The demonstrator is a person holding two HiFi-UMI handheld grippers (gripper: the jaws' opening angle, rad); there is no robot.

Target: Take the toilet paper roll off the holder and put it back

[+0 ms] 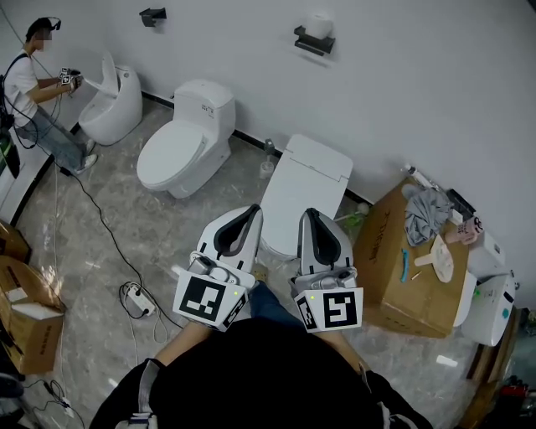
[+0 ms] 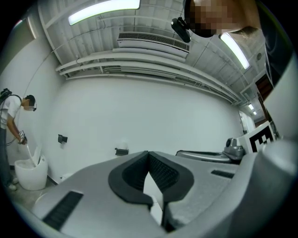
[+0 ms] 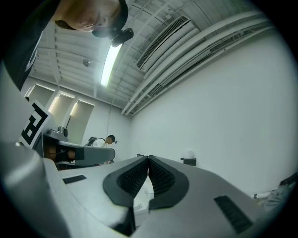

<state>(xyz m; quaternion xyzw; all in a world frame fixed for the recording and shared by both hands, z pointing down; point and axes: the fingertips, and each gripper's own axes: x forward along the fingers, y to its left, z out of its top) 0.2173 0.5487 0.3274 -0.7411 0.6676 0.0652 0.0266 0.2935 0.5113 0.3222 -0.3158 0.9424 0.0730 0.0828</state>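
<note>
Grey marble floor (image 1: 92,251), white wall. Up close, the left gripper (image 1: 253,211) and right gripper (image 1: 311,214) are both pinched shut on nothing. The toilet paper roll (image 1: 319,24) sits on its holder (image 1: 311,42) on the far wall. It's clear from the head view, but a washed-out speck in the gripper views.

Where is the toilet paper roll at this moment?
In the head view the toilet paper roll sits on the black wall holder at top centre, on the wall above and behind the square-lidded toilet.
</note>
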